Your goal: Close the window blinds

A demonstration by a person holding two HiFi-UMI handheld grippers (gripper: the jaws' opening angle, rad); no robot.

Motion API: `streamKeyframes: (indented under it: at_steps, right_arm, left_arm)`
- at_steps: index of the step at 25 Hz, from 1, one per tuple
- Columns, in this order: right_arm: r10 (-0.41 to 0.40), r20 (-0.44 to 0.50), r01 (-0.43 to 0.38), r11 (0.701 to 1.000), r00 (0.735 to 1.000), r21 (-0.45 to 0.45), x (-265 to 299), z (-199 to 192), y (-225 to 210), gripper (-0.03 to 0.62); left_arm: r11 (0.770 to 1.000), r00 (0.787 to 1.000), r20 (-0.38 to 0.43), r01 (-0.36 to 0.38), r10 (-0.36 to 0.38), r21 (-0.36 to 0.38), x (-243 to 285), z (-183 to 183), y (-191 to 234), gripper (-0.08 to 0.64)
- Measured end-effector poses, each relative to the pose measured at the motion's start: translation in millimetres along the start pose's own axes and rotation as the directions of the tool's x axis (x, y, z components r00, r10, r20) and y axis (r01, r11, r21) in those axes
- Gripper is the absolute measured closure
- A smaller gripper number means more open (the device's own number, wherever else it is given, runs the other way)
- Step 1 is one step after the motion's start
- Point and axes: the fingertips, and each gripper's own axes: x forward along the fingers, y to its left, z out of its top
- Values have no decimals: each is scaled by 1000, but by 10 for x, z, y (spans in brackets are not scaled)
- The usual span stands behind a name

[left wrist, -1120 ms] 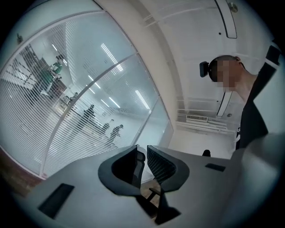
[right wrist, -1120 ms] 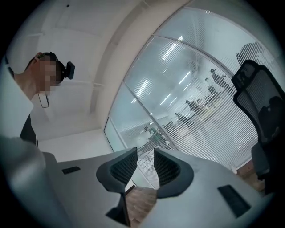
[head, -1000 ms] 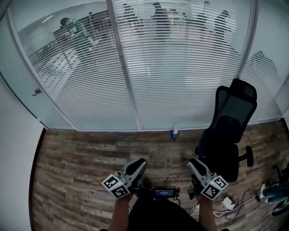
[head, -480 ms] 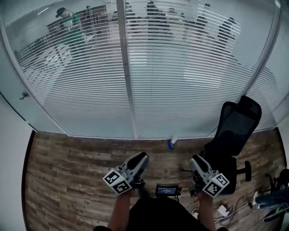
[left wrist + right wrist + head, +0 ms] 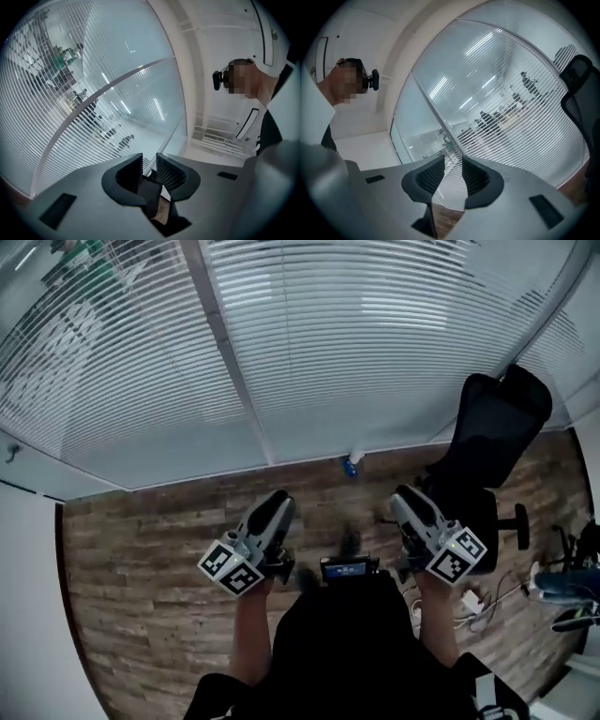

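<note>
The blinds (image 5: 375, 334) hang far ahead, slats open. The left hand-held gripper (image 5: 275, 504), empty, has just been opening a little. The right hand-held gripper (image 5: 406, 499) is narrow and empty. The chair (image 5: 487, 437) could trip the person.

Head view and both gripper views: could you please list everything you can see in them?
window blinds: one run, white, across glass wall
office chair: one, black, right, beside glass
bottle: one, blue, floor at glass foot
power strip: one, white, floor, right
floor: one, brown wood, below
small screen: one, dark, at person's waist
left gripper: one, grey; jaws have just been opening, nothing between
right gripper: one, grey; jaws apart, empty
</note>
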Motion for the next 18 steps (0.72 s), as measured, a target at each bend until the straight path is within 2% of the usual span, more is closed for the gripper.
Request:
streamKeyframes:
  at_steps: [4,11,13,18]
  right_arm:
    - [68,14,-68,998,998,6,434,266,-143,491]
    - [195,-44,-191,979,980,68,1258,600,-841,491]
    - [227,-71,-221,972,971,78,1318,631,-880,491]
    - [252,-113,-242,966,961,95,1360,733,-1174,491]
  left_arm:
    - [998,999,-9,-43,43,55,253,221,165,474]
    - [983,987,39,-159,156,91,1046,472,729,472]
    - [977,980,54,-194,190,88,1112,489,757,468]
    - [959,963,34,-268,266,94,1341,404,831,451]
